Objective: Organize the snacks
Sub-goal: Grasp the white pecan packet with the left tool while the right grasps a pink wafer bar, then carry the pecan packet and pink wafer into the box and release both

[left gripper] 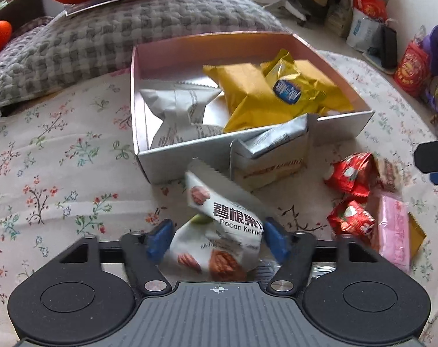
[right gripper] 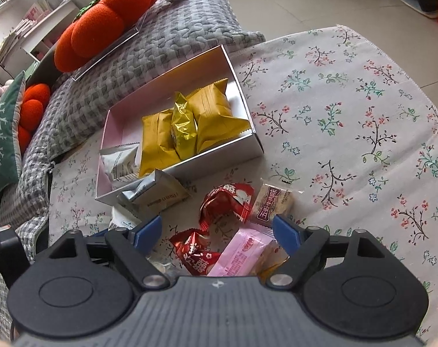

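Note:
A white box (left gripper: pixel 172 162) with a pink inside sits on the floral cloth and holds yellow packets (left gripper: pixel 256 95) and a silver-white packet (left gripper: pixel 175 112). It also shows in the right wrist view (right gripper: pixel 219 159). My left gripper (left gripper: pixel 216 237) has a white pecan kernel packet (left gripper: pixel 219 231) between its blue fingers, in front of the box; I cannot tell whether the pads touch it. A beige cake packet (left gripper: pixel 271 156) leans on the box front. My right gripper (right gripper: pixel 219 231) is open above a pink packet (right gripper: pixel 242 254) and red packets (right gripper: pixel 227 202).
Red packets (left gripper: pixel 349 173) and the pink packet (left gripper: pixel 392 231) lie right of my left gripper. A grey checked cushion (left gripper: pixel 103 40) and orange plush (right gripper: pixel 103 20) lie behind the box. A brown-label packet (right gripper: pixel 272 202) lies beside the red ones. Bags (left gripper: pixel 410 66) stand at far right.

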Tool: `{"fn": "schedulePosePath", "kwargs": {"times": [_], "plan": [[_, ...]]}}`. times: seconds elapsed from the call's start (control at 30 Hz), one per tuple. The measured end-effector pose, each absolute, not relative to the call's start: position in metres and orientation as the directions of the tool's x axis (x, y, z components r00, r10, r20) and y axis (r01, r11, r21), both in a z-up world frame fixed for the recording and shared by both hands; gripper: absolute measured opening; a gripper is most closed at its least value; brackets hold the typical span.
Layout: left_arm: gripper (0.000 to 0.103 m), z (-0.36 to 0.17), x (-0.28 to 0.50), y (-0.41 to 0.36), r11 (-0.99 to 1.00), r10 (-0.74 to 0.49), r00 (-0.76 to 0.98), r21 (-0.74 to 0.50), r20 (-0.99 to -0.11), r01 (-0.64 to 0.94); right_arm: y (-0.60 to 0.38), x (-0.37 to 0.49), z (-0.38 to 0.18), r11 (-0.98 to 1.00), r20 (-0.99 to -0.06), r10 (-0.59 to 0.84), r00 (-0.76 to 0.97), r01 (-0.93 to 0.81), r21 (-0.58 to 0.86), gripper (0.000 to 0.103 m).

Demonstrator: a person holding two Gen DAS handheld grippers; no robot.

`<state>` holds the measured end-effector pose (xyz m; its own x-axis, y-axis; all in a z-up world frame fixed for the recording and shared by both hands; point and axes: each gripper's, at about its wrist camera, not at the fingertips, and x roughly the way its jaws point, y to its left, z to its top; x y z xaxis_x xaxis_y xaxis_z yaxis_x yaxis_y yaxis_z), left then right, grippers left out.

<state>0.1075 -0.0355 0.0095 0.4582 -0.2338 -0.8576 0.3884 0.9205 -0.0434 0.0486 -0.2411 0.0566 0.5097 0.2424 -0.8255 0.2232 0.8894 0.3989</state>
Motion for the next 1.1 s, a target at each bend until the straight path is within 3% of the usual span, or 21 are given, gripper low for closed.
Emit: {"fn": "schedulePosePath", "kwargs": {"times": [0.13, 0.5, 0.9, 0.97, 1.1], "plan": [[0.050, 0.009, 0.109, -0.032, 0.931, -0.223, 0.453, -0.051, -0.863, 0.362, -0.241, 0.048, 0.055, 0.897, -0.833, 0.231, 0.503, 0.221, 0.383, 0.082], [0.049, 0.036, 0.102, -0.017, 0.951, -0.244, 0.506, -0.101, -0.828, 0.293, -0.236, 0.050, 0.040, 0.922, -0.874, 0.203, 0.441, 0.215, 0.322, 0.081], [0.049, 0.045, 0.100, -0.014, 0.951, -0.263, 0.516, -0.128, -0.815, 0.282, -0.212, 0.055, 0.003, 0.949, -0.924, 0.169, 0.342, 0.198, 0.247, 0.049], [0.049, 0.045, 0.100, -0.013, 0.952, -0.258, 0.516, -0.125, -0.817, 0.279, -0.203, 0.054, 0.004, 0.966, -0.924, 0.125, 0.362, 0.166, 0.196, 0.032], [0.049, 0.047, 0.099, -0.011, 0.953, -0.260, 0.524, -0.129, -0.811, 0.273, -0.209, 0.051, 0.024, 0.963, -0.892, 0.131, 0.433, 0.158, 0.218, 0.029]]}}
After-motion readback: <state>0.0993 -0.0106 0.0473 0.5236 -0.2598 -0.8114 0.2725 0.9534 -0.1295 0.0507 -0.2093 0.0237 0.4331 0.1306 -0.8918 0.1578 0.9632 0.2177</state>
